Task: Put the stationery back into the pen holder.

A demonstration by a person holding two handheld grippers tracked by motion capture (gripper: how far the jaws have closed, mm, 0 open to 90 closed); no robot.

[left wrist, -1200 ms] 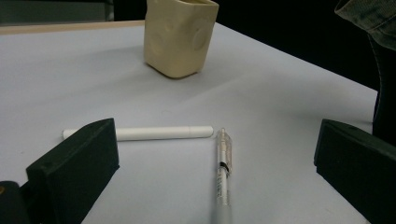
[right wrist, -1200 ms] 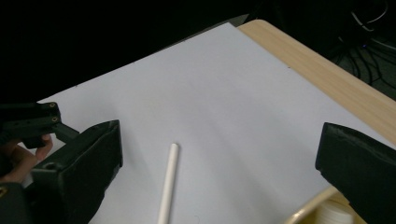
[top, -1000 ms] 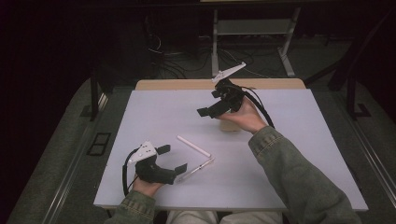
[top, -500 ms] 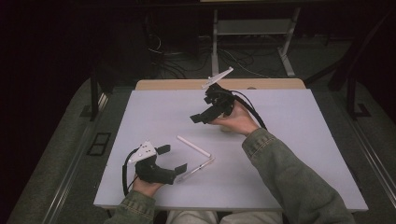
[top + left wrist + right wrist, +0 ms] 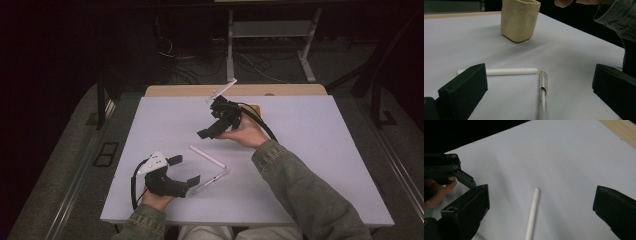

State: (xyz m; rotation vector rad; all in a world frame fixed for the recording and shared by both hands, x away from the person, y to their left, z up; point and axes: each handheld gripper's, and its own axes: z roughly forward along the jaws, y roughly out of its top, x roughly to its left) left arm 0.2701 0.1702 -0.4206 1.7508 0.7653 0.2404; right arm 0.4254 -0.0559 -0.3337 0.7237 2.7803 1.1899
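- While the left gripper (image 5: 184, 170) rests near the worktop (image 5: 320, 150) front edge, fingers released around a clear pen (image 5: 543, 90).
- Right gripper (image 5: 212, 131) – fingers released above the white stick (image 5: 207, 156), with open room around.

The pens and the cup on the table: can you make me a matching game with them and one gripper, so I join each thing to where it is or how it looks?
Things:
1. white pen
2. clear pen
3. cream cup
4. left gripper

Descriptions:
A. stands upright, farther back on the table
B. lies between two wide-open black jaws, pointing away from the camera in the left gripper view
C. held low near the table's front edge, jaws open
D. lies flat, partly behind a black jaw in the left gripper view

Pairs: 1-D, 2-B, 3-A, 4-C
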